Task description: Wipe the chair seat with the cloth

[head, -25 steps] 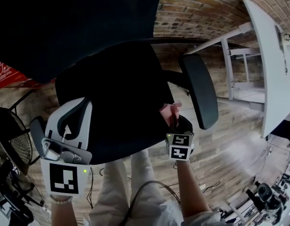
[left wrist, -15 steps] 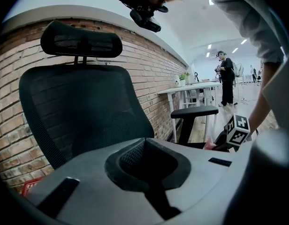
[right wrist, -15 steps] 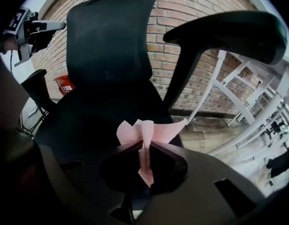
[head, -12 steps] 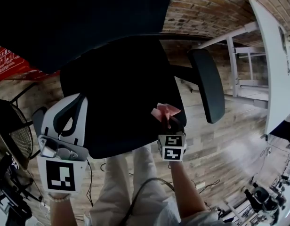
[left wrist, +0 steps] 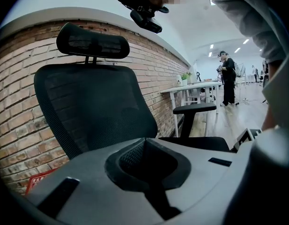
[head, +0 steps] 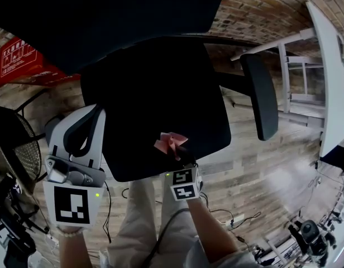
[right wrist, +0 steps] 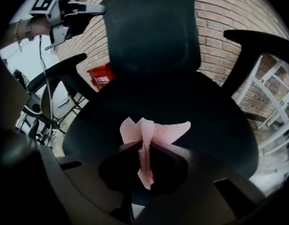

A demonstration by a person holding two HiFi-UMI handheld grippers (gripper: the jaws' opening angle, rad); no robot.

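A black office chair fills the head view, its seat (head: 155,94) in the middle. My right gripper (head: 175,154) is at the seat's front edge, shut on a pink cloth (head: 169,143) that fans out over the seat. The right gripper view shows the cloth (right wrist: 156,130) pinched in the right gripper (right wrist: 144,146), with the seat (right wrist: 191,102) and backrest (right wrist: 151,27) behind it. My left gripper (head: 81,128) hangs left of the seat, jaws together and nothing in them. From the left gripper (left wrist: 147,146) I see the backrest (left wrist: 97,107) side-on.
The chair's right armrest (head: 258,94) stands beside the seat. A white desk (head: 328,66) is at the far right, a red box (head: 18,60) by the brick wall at the left, and a wire-mesh object (head: 15,149) at the left edge. Cables (head: 228,219) lie on the wooden floor.
My right gripper has carried the cloth leftward along the seat's front, from near the right armrest to the middle. The left gripper has barely moved.
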